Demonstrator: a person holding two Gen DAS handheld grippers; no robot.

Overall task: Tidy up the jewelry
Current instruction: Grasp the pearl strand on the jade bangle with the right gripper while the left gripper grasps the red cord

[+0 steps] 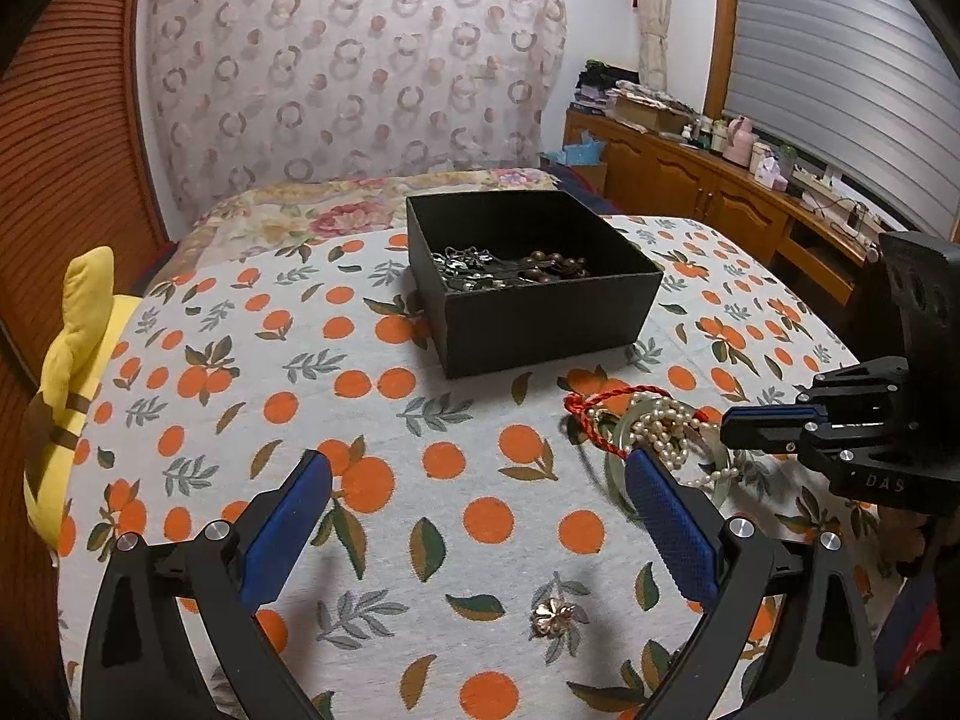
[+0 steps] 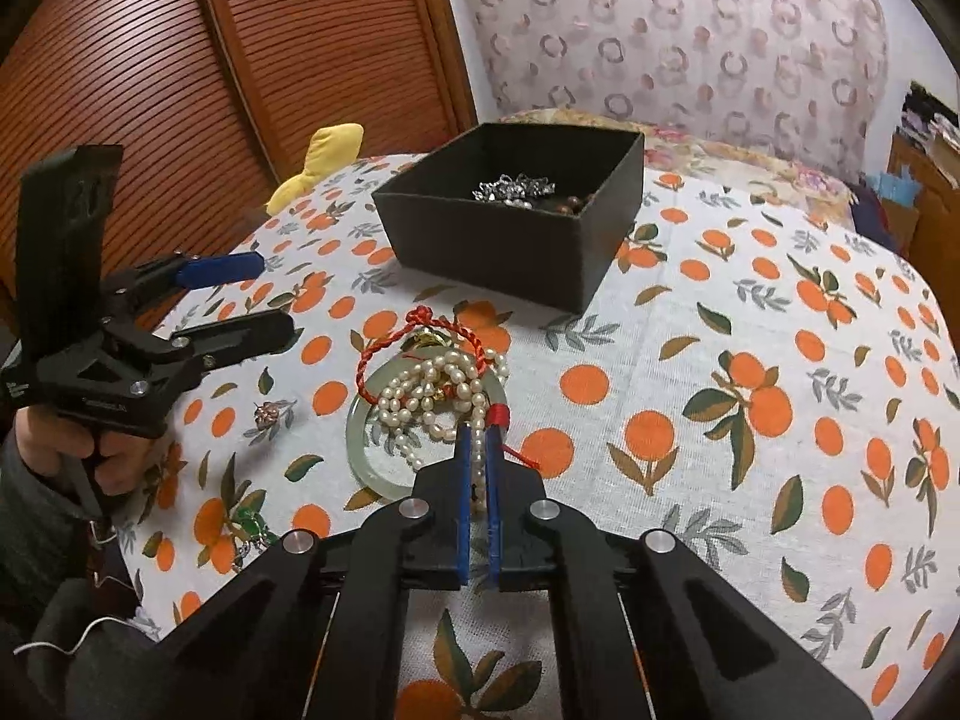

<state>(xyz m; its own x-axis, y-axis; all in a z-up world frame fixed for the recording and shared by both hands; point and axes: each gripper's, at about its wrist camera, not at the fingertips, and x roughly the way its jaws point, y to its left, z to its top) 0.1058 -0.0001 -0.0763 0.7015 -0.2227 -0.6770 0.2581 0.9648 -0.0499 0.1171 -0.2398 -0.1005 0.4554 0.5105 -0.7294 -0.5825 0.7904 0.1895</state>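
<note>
Hidden or unclear: the yellow soft toy (image 1: 72,372) at the table's left edge is partly cut off by the cloth's rim; the black box (image 1: 534,324) hides most of its contents behind its near wall, though silver chains and brown beads show inside; a small green piece near the person's hand is too small to identify.
Left hand (image 2: 111,462): seen from the right wrist camera, it grips the handle of the left gripper (image 1: 474,480), sleeve cut off at the frame's edge; the tool tilts down toward the table (image 1: 384,432).
Left jaws: spread wide, nothing between them, above bare orange-print cloth; a small rose-coloured flower charm (image 1: 552,615) lies on the cloth near them.
Jewelry pile: a pearl necklace (image 2: 432,396), a pale green bangle (image 2: 360,450) and a red cord bracelet (image 2: 408,342) lie tangled together on the table, in front of the box and apart from it.
Right gripper (image 2: 478,438): angled down at the pile's near edge.
Right jaws: nearly closed, pinching a strand of the pearl necklace between the blue pads, beside a red wrapped knot.
</note>
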